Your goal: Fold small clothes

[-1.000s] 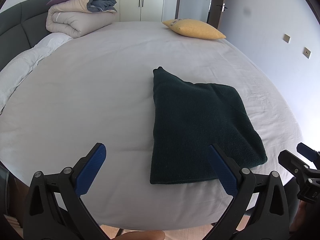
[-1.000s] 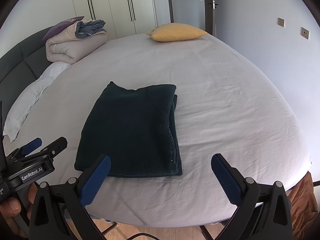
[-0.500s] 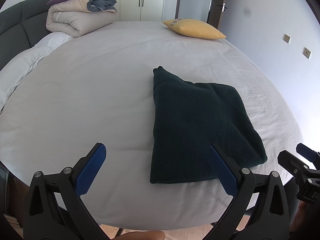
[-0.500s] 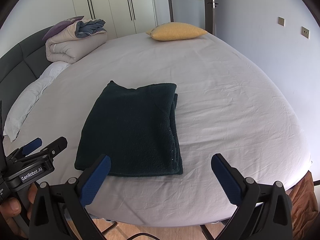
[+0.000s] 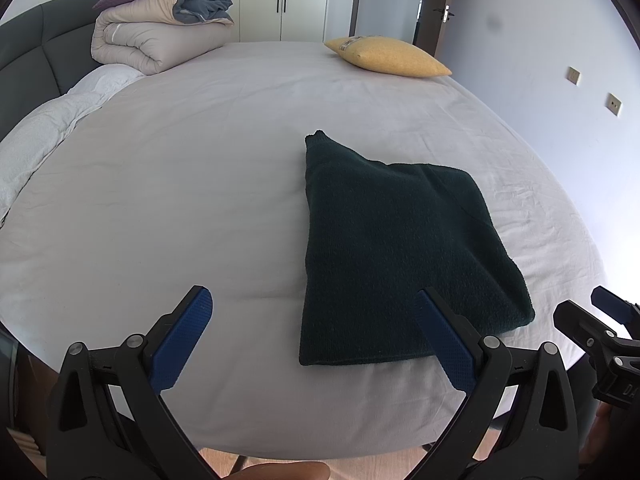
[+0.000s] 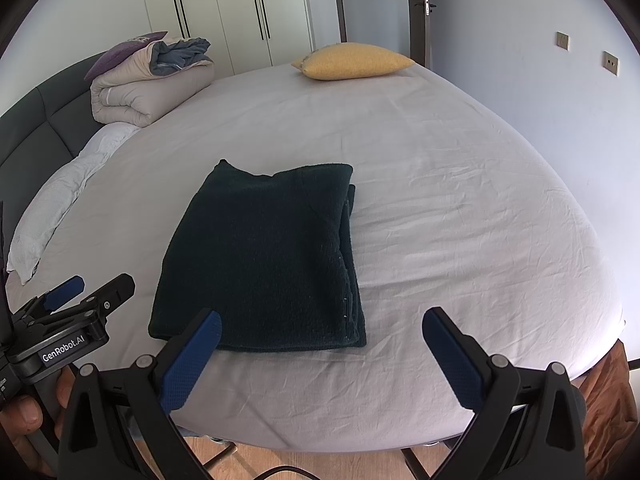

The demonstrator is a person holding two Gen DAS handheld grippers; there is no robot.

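A dark green knit garment [image 5: 392,248] lies folded into a flat rectangle on the white bed sheet [image 5: 180,200] near the front edge; it also shows in the right wrist view [image 6: 268,256]. My left gripper [image 5: 316,320] is open and empty, held above the bed's front edge, its right finger over the garment's near edge. My right gripper [image 6: 320,340] is open and empty, just in front of the garment's near right corner. Each gripper shows at the side of the other's view.
A folded beige duvet with a purple pillow [image 5: 160,36] sits at the far left by the dark headboard. A yellow pillow [image 5: 384,56] lies at the far edge. A white pillow [image 6: 60,200] lies on the left. Wooden floor shows below the bed edge.
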